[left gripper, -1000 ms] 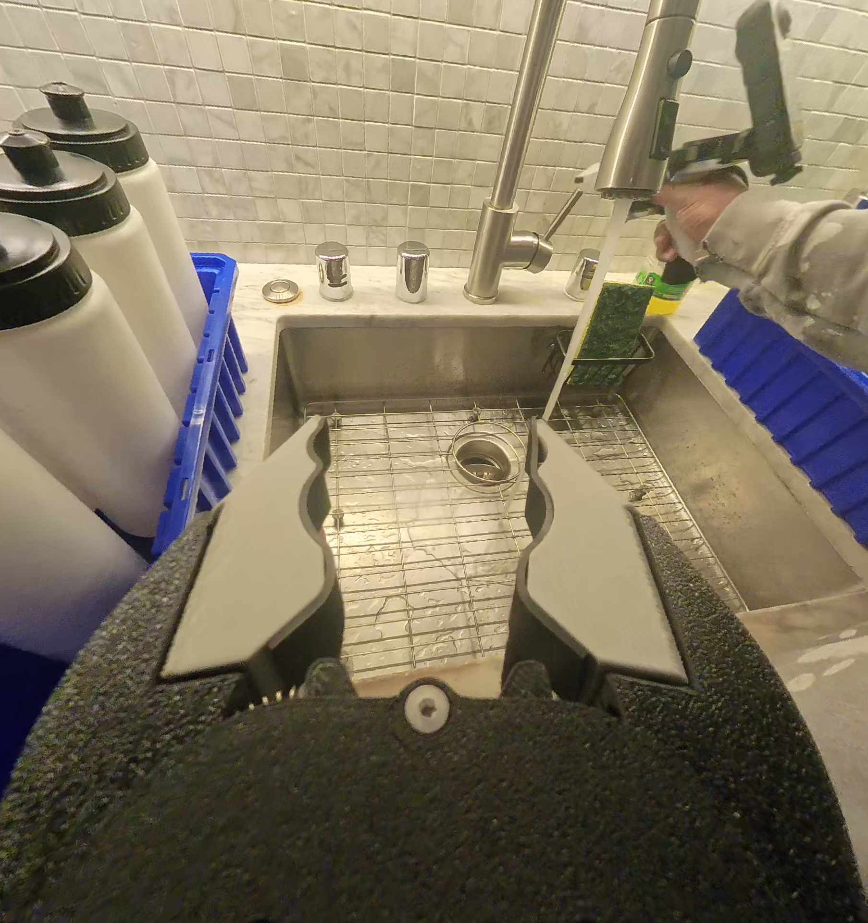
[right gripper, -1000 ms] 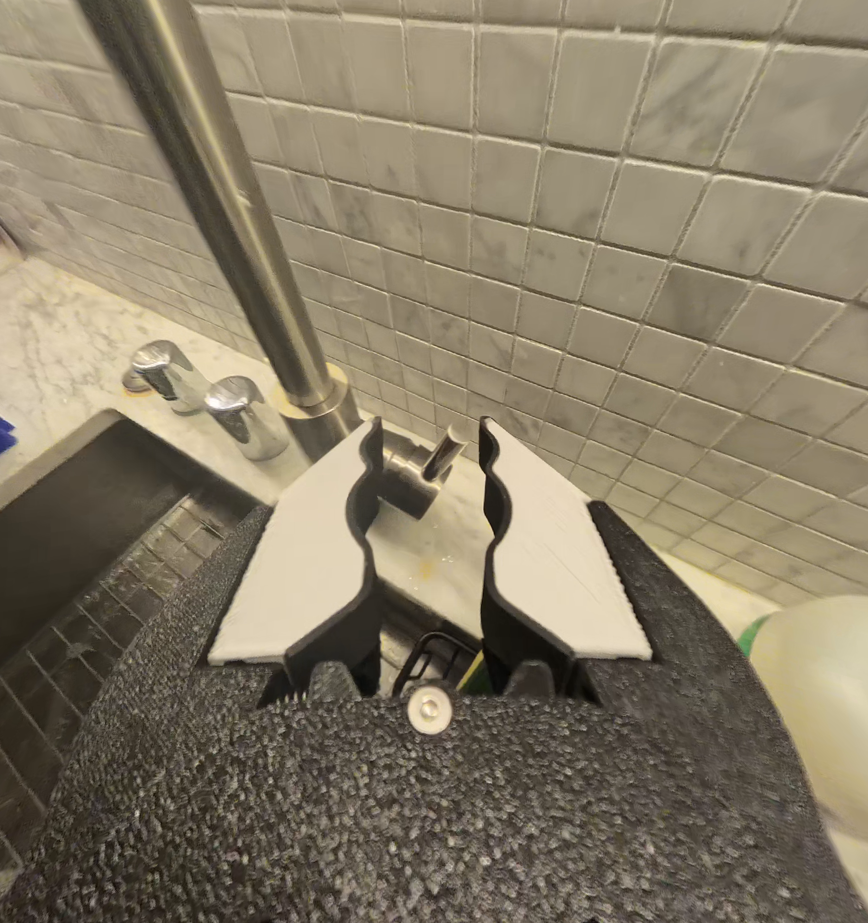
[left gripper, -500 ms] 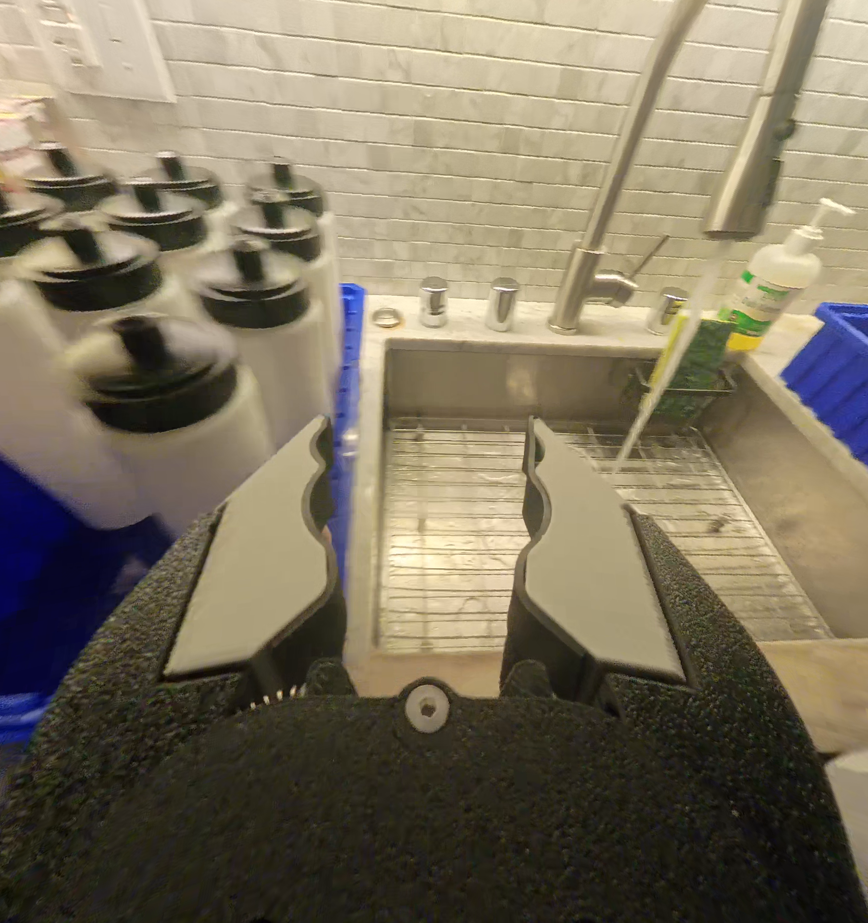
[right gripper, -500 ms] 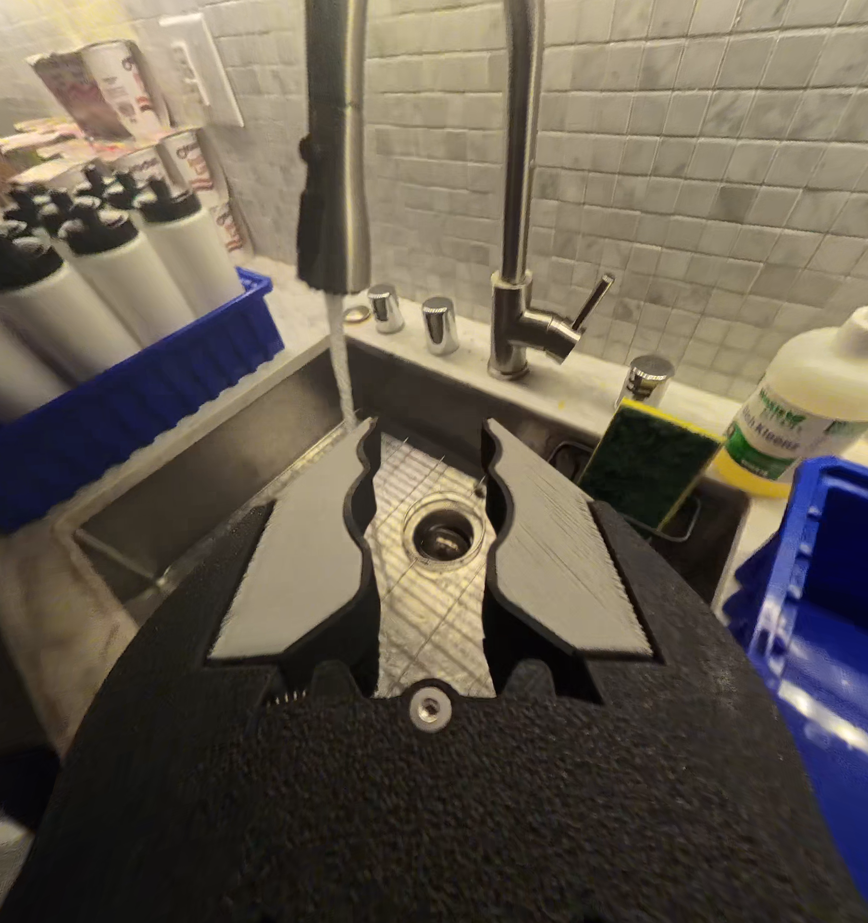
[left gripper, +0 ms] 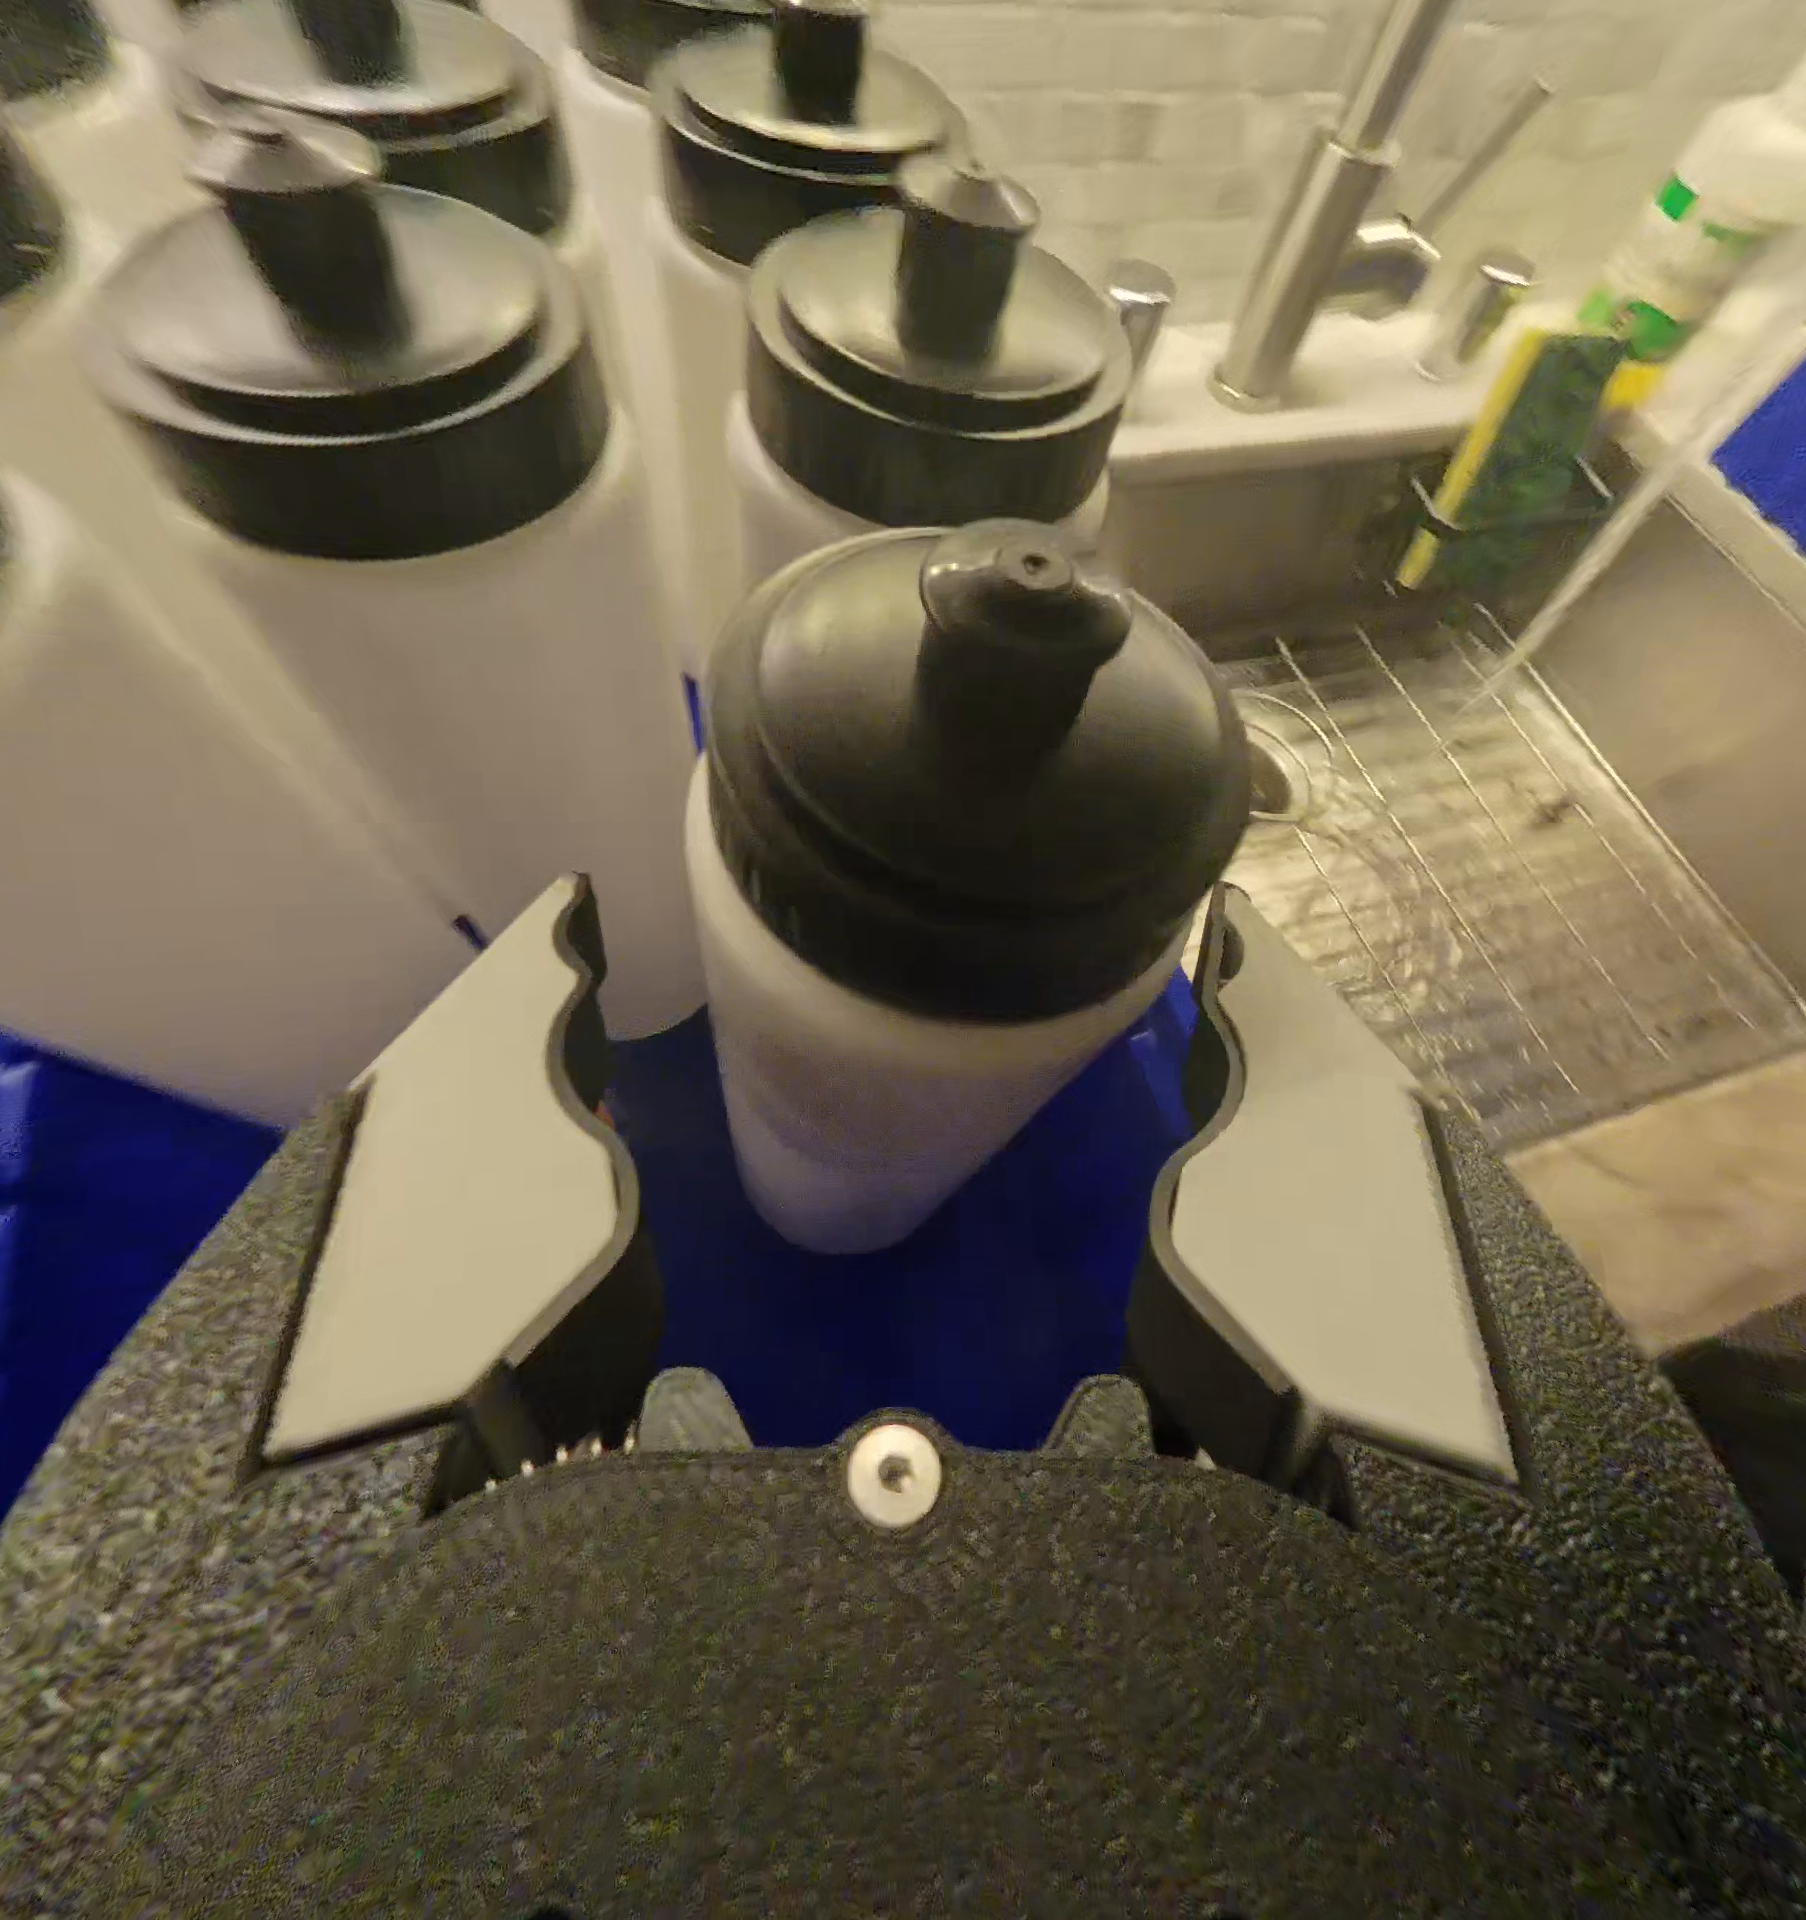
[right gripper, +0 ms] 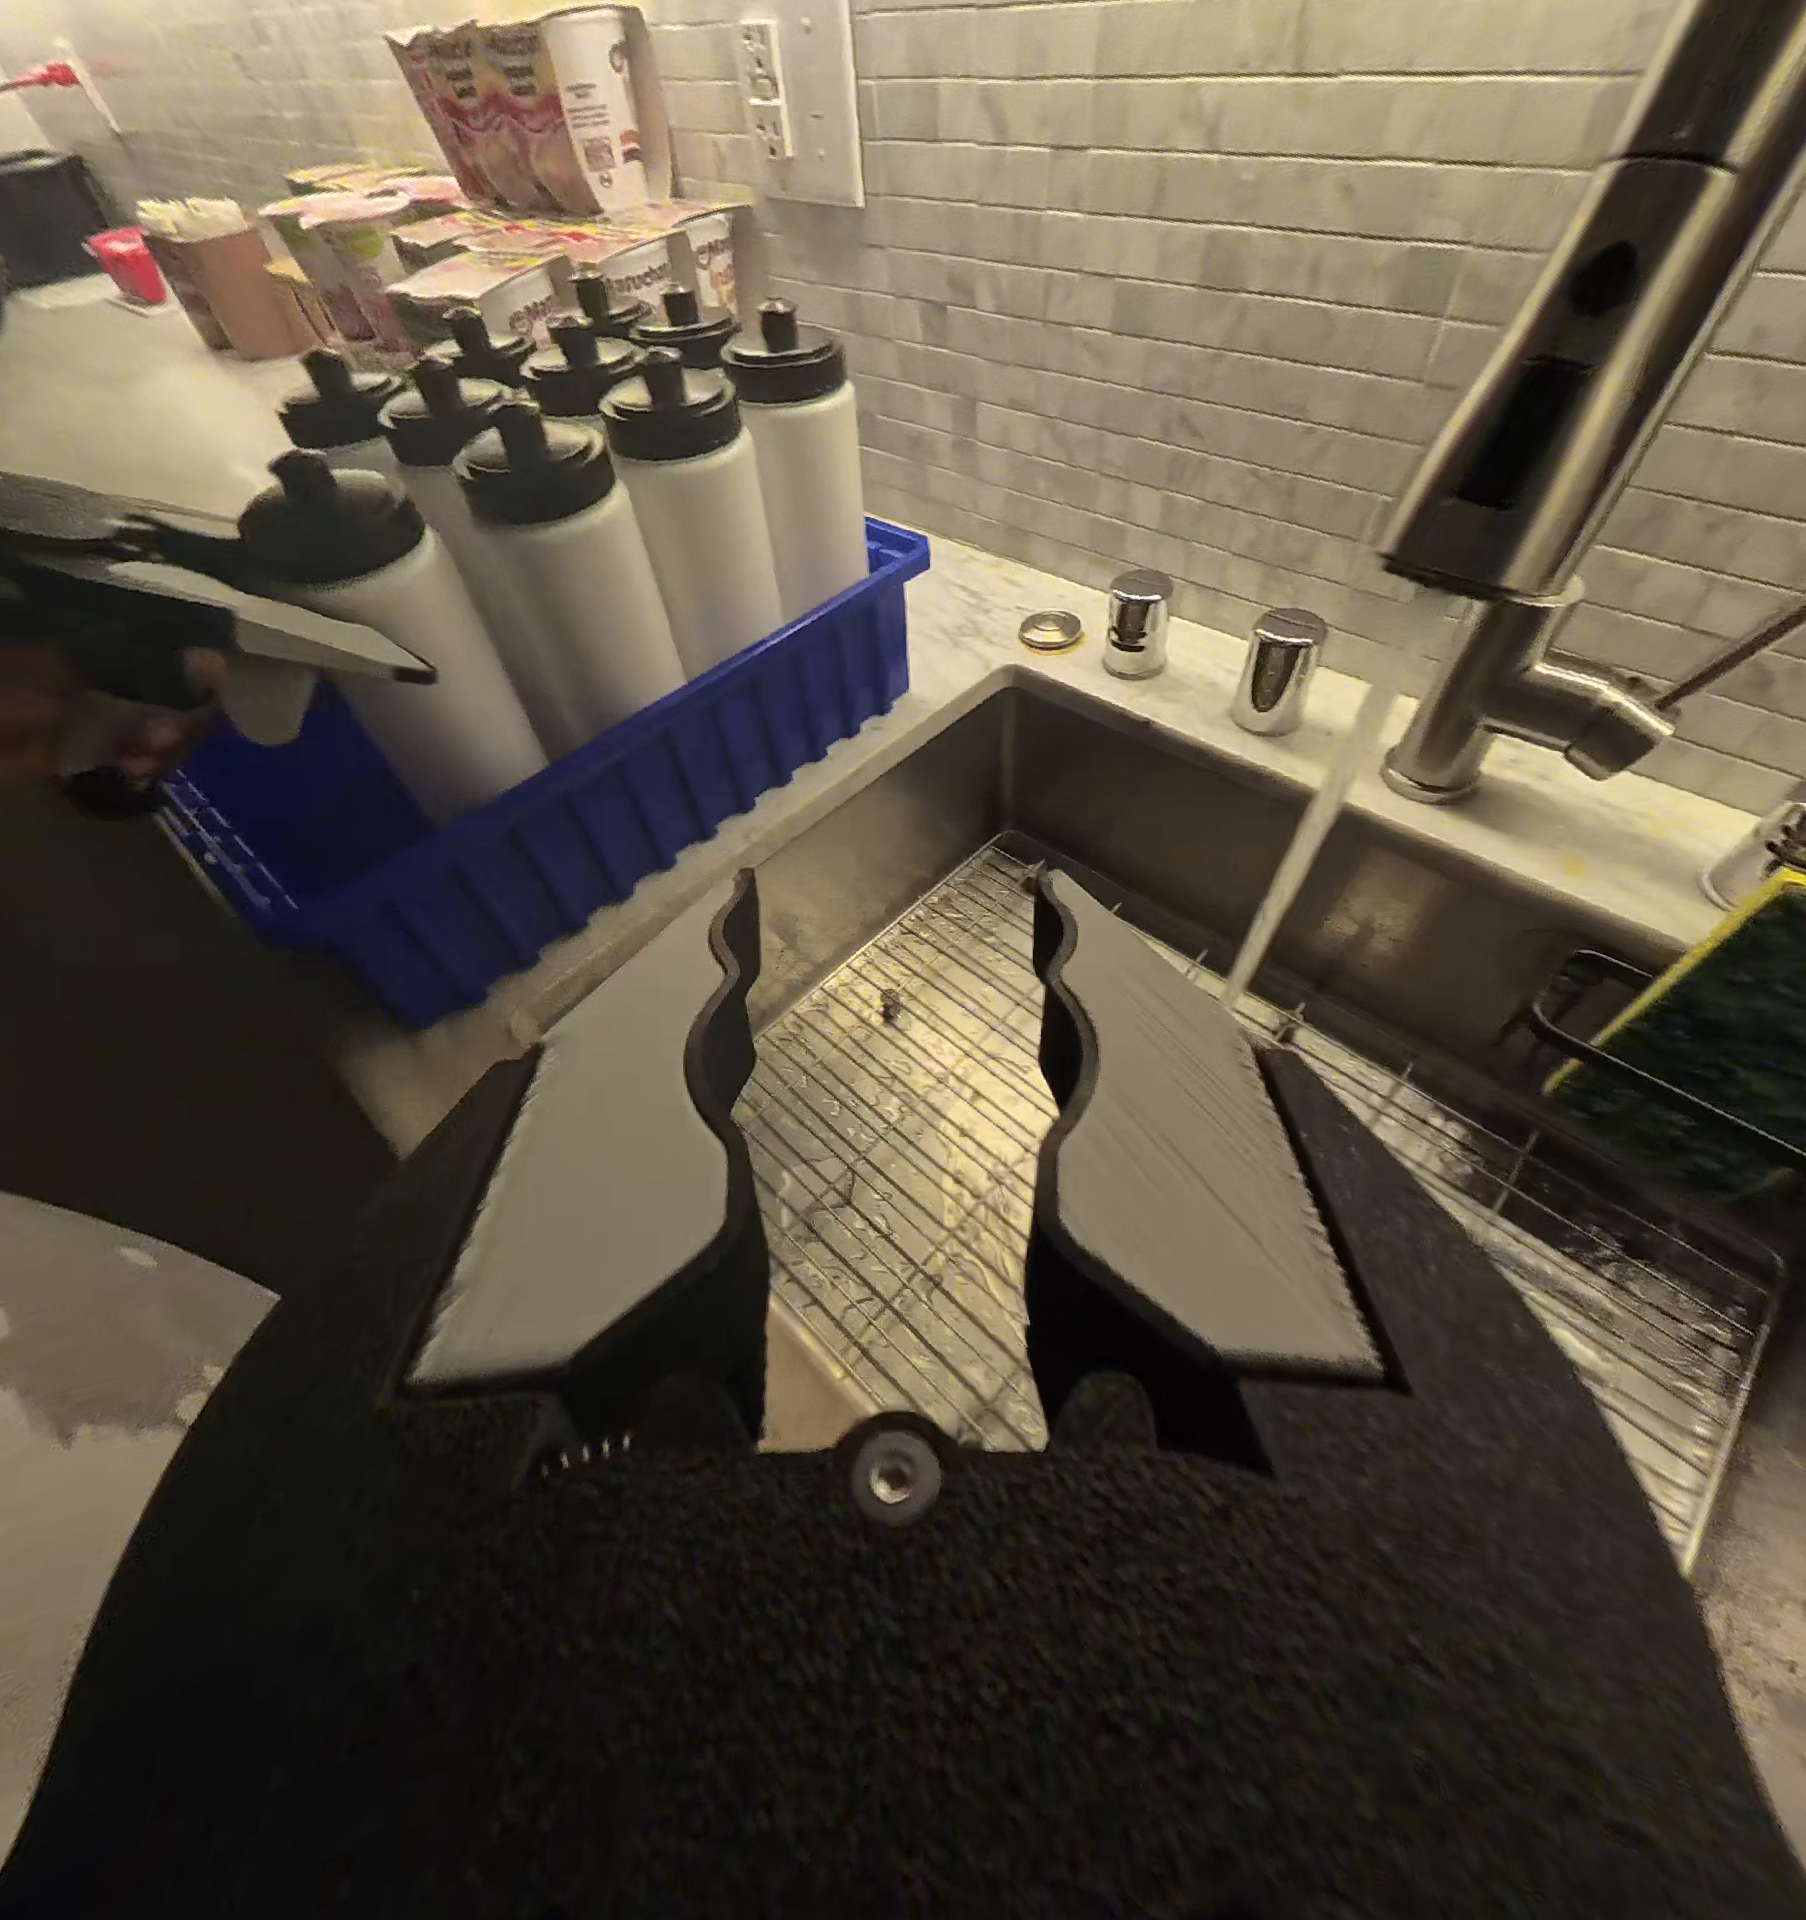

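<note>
My left gripper (left gripper: 894, 925) is open, its jaws on either side of a white squeeze bottle with a black cap (left gripper: 940, 831) that stands in a blue bin (left gripper: 878, 1309). The jaws do not touch the bottle. Several more white bottles with black caps (left gripper: 359, 540) stand behind it. In the right wrist view the left gripper (right gripper: 359, 649) shows at the same front bottle (right gripper: 411, 644) in the bin (right gripper: 618, 831). My right gripper (right gripper: 888, 914) is open and empty, above the sink (right gripper: 1086, 748) and its wire grid (right gripper: 909, 1122).
Water runs from the pull-down faucet (right gripper: 1564, 353) into the sink. A green and yellow sponge (right gripper: 1730, 1049) sits in a caddy at the sink's right wall. A soap bottle (left gripper: 1730, 177) stands behind it. Cups and cartons (right gripper: 525, 187) stand on the far counter.
My left gripper swung left from the sink to the bin and now straddles the front bottle. My right gripper pulled back from the faucet lever to above the sink.
</note>
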{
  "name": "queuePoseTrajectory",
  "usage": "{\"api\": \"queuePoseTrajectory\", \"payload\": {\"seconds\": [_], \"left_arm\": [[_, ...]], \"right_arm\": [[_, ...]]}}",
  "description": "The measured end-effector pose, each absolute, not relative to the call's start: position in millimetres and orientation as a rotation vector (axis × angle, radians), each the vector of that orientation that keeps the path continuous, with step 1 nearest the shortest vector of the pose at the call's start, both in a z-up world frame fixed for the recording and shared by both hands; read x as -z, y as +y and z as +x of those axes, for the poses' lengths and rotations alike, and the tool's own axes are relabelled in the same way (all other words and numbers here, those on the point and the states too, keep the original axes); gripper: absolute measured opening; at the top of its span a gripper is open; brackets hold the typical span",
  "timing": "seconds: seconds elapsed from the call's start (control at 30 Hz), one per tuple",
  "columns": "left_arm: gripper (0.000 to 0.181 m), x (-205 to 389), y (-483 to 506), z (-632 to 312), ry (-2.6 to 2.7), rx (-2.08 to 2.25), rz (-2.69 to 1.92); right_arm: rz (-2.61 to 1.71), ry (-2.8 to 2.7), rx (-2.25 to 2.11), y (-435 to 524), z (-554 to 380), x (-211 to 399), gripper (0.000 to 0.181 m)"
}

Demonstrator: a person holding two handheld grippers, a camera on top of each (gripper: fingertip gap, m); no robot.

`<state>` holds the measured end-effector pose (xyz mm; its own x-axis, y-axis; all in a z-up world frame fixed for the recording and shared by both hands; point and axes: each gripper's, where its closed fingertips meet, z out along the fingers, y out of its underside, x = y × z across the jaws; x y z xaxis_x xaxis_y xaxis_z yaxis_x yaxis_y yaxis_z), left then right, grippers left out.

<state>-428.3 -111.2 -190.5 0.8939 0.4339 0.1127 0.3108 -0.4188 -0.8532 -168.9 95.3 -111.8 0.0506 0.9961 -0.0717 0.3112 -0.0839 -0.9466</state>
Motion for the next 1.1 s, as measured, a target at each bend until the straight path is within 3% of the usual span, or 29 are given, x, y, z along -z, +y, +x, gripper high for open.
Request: {"api": "queuePoseTrajectory", "payload": {"seconds": [0.13,0.23,0.4,0.63,0.87,1.1], "left_arm": [[0.098,205.4,-100.6,-423.7,-0.395,-0.066,-2.106],[0.097,200.5,-98.2,-417.6,-0.293,-0.084,-2.126],[0.096,137.9,-100.8,-404.7,-0.252,-0.086,-2.038],[0.095,63.9,-69.4,-346.4,-0.035,-0.146,-2.044],[0.093,59.1,-20.4,-258.5,0.212,-0.042,-2.049],[0.09,51.3,1.4,-208.1,0.262,0.227,-1.868]], "right_arm": [[-1.531,-1.373,-1.052,56.2,-177.0,111.6,0.057],[-1.559,-1.362,-1.066,31.2,-182.6,110.8,0.059],[-1.511,-1.386,-1.141,-13.6,-213.6,83.1,0.065],[-1.347,-1.397,-1.217,-68.1,-277.4,1.4,0.088],[-1.245,-1.516,-1.144,-49.9,-270.5,-2.4,0.075],[-1.386,-1.473,-1.449,-16.3,-232.1,-4.7,0.074]]}}
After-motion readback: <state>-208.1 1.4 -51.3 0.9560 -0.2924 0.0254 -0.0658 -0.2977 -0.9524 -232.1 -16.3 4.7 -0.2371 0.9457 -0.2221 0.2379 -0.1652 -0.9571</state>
